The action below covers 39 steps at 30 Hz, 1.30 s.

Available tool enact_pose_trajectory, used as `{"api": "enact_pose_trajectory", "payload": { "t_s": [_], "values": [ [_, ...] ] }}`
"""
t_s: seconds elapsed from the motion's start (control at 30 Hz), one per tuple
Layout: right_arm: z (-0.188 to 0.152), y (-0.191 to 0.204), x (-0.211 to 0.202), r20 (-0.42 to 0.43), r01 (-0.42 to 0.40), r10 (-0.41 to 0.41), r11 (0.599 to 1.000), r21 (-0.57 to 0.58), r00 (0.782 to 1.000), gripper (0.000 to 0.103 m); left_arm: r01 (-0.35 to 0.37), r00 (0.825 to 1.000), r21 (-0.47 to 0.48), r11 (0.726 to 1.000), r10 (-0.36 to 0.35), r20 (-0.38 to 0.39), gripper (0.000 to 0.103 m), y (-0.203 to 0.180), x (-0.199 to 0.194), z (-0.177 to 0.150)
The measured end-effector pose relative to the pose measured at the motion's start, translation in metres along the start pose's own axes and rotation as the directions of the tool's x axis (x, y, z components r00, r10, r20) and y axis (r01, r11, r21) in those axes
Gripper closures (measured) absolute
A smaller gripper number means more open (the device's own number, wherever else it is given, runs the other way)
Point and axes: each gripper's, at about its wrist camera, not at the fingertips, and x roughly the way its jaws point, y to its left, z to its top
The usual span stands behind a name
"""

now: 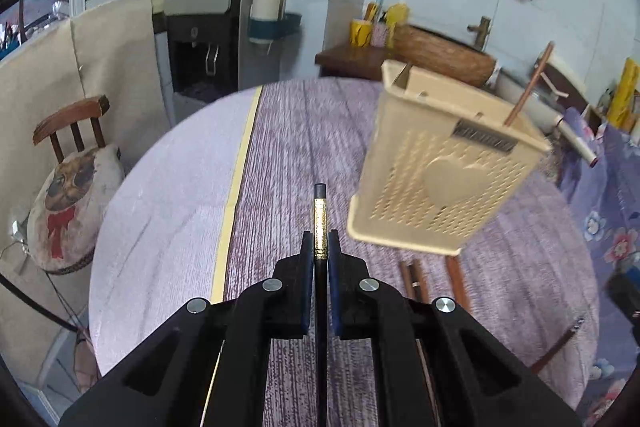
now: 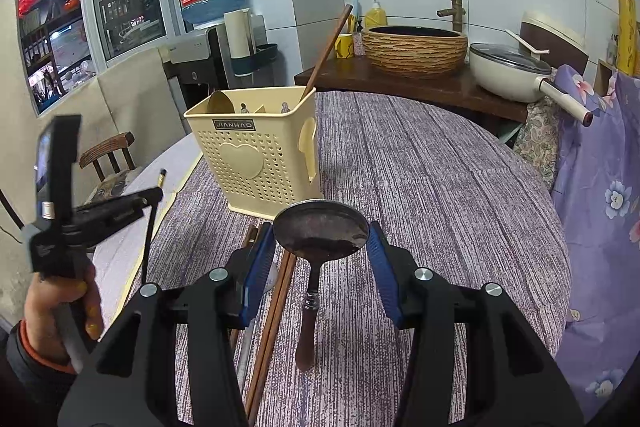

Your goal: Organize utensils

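Black chopstick (image 1: pixel 320 227) — between left claw (image 1: pixel 320 247) pads

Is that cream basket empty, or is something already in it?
Not empty: in the cream basket a brown chopstick leans out, beside a spoon.

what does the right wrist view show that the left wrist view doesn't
Only the right wrist view: the spoon between the open right gripper, and the hand holding the left gripper.
Only the left wrist view: the left gripper's jaws shut on the black chopstick, seen close up.
Both: the cream utensil holder with one brown chopstick standing in it.
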Motion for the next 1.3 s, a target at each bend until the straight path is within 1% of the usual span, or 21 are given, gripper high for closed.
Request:
{"api": "enact_pose_trajectory", "payload": {
  "t_s": [0.13,0.23,0.37,0.5,0.6,0.8,0.93,1.07,1.13,1.3],
  "values": [
    [0.0,0.0,-0.003,0.003,0.001,-0.001,1.0,-0.002,1.0,0.055,0.033,0.998,0.009,0.999,-0.033,0.049,0.095,-0.004,-0.023,0.007],
    [0.001,0.0,-0.005,0.006,-0.003,0.003,1.0,-0.005,1.0,0.055,0.059,0.996,0.003,0.998,-0.059,0.07,0.095,-0.003,-0.034,0.01],
    [0.003,0.003,-0.01,0.013,-0.009,0.009,1.0,-0.015,1.0,0.055,0.065,0.992,0.012,0.998,-0.066,0.111,0.095,-0.002,-0.05,0.015],
    [0.004,0.003,-0.012,0.009,-0.026,0.027,1.0,-0.015,1.0,0.055,0.104,0.989,0.006,0.995,-0.104,0.108,0.095,-0.001,-0.056,0.017],
    [0.005,0.003,-0.013,0.011,-0.032,0.032,0.999,-0.015,0.999,0.055,0.087,0.988,0.022,0.996,-0.089,0.129,0.095,-0.004,-0.06,0.017],
    [0.011,0.004,-0.014,0.008,-0.049,0.049,0.999,-0.019,0.999,0.055,0.107,0.985,0.021,0.994,-0.109,0.135,0.095,-0.005,-0.065,0.02],
    [0.019,0.008,-0.017,0.022,-0.067,0.068,0.997,-0.023,0.997,0.055,0.125,0.982,0.019,0.992,-0.127,0.142,0.095,-0.005,-0.069,0.027],
    [0.039,0.017,-0.023,0.052,-0.083,0.086,0.995,-0.049,0.995,0.055,0.147,0.974,0.027,0.989,-0.149,0.169,0.095,-0.006,-0.081,0.041],
    [0.052,0.021,-0.027,0.077,-0.088,0.092,0.995,-0.054,0.993,0.055,0.172,0.967,0.023,0.985,-0.174,0.185,0.095,-0.007,-0.09,0.055],
    [0.107,0.035,-0.042,0.175,-0.076,0.088,0.994,-0.075,0.981,0.055,0.203,0.944,0.033,0.979,-0.205,0.26,0.095,-0.016,-0.121,0.098]
  ]
}}
